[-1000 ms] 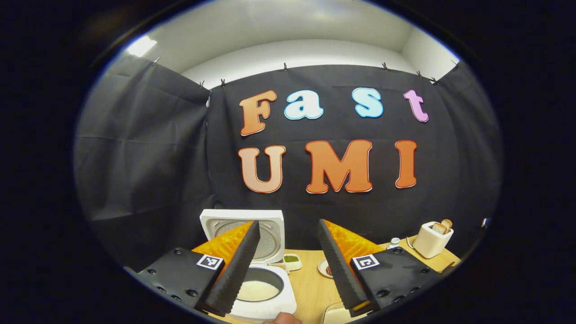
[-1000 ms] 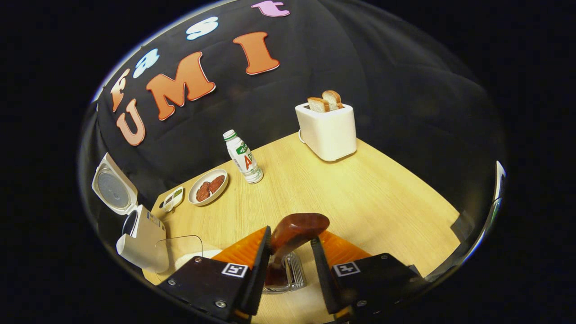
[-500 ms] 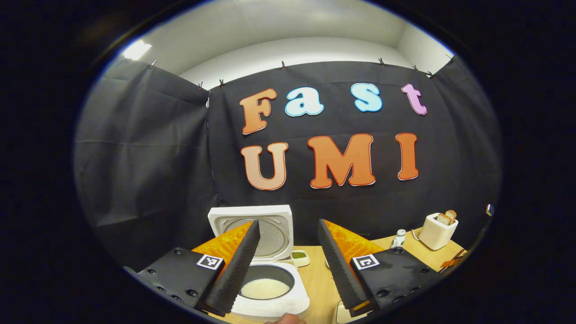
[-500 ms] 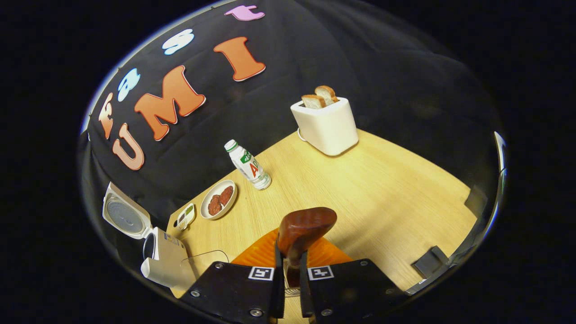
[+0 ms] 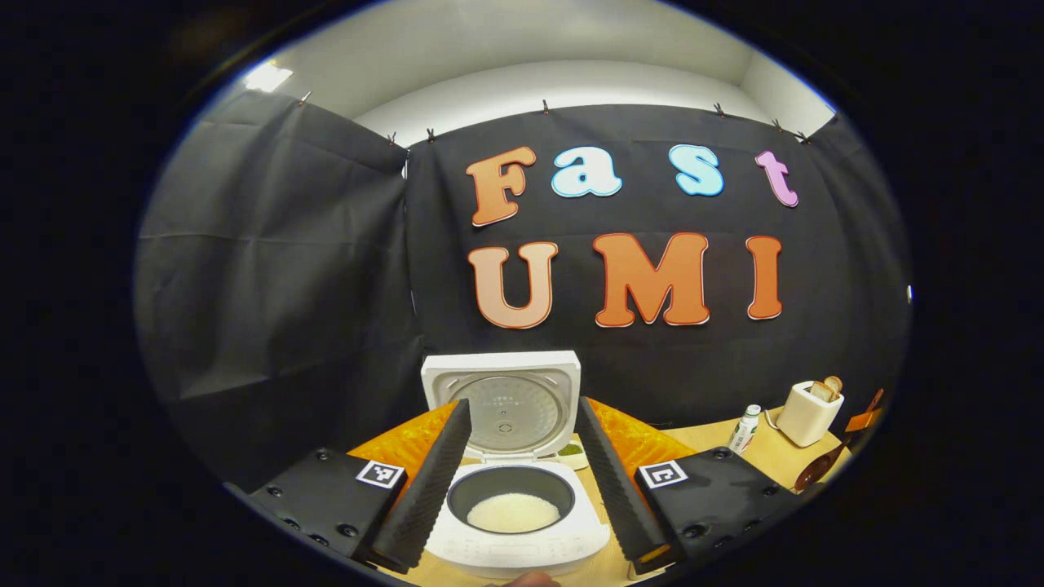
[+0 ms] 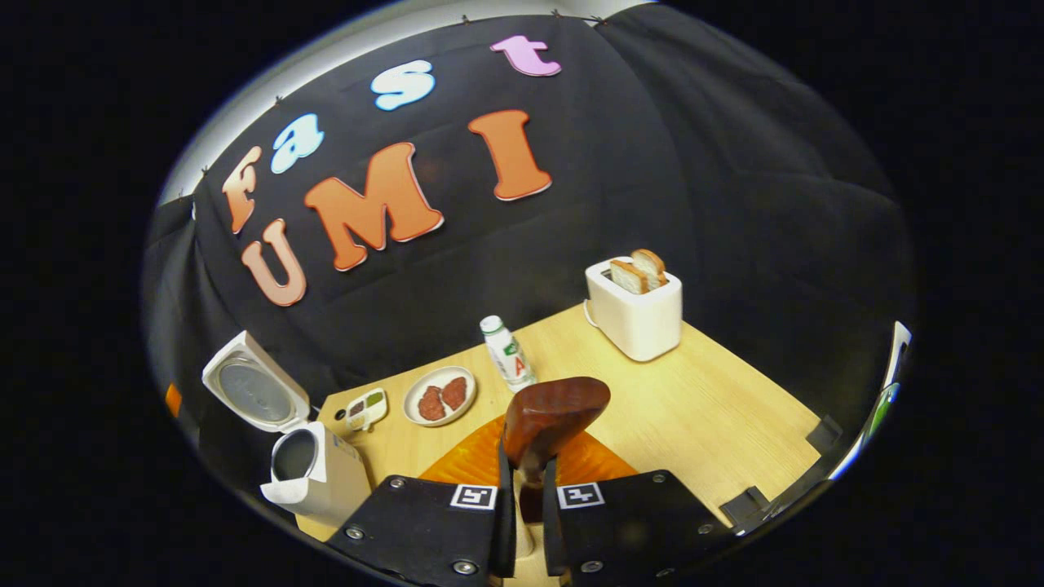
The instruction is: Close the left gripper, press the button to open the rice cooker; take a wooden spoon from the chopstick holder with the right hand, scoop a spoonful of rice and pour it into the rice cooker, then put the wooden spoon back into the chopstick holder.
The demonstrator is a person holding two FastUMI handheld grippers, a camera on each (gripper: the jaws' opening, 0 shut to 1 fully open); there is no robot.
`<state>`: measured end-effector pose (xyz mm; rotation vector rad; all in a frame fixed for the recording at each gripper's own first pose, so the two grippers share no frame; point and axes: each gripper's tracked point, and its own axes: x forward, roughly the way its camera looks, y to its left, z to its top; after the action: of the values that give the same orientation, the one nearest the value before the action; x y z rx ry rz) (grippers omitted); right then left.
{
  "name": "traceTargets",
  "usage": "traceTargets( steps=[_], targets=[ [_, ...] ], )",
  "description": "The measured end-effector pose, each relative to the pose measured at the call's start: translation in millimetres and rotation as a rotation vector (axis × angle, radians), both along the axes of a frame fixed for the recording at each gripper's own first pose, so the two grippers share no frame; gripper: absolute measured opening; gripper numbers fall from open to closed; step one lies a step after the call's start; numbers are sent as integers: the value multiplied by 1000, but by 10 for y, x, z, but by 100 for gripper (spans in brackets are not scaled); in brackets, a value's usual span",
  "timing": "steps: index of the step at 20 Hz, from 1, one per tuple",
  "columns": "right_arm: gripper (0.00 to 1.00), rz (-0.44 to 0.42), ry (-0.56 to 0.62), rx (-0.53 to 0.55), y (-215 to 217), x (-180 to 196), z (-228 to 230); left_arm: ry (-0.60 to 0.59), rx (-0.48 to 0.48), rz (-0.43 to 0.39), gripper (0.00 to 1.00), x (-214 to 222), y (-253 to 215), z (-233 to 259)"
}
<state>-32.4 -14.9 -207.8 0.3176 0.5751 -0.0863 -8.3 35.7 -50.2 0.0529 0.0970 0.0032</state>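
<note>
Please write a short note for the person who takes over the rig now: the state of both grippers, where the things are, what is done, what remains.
Left gripper: open, holding nothing, facing the rice cooker.
Right gripper: shut on the wooden spoon, raised above the table.
Done: cooker lid is up; spoon is in hand.
Left: scoop rice, pour it into the cooker, return the spoon to the chopstick holder.

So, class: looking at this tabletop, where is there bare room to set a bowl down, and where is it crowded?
Free: the broad wooden table in front of the white toaster holding two bread slices, out to the table's near edge. Crowded: the back strip, where the white plastic bottle, round white plate of patties, small condiment dish and open white rice cooker line up.
</note>
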Motion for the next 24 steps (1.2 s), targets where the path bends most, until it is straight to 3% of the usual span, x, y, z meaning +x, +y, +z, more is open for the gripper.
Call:
traceTargets(
  steps=[4, 10, 16, 24],
  targets=[
    [13, 155, 20, -25, 624, 27, -208, 6, -11, 38, 90, -22, 267, -46],
    [13, 334, 48, -258, 1042, 56, -796, 28, 7, 108, 90, -145, 617, -111],
    [13, 422, -76, -481, 1248, 98, -1099, 37, 36, 174, 90, -289, 841, -137],
    [11, 437, -111, -482, 1264, -110, -1442, 83, 43, 206, 90, -320, 897, -247]
  ],
)
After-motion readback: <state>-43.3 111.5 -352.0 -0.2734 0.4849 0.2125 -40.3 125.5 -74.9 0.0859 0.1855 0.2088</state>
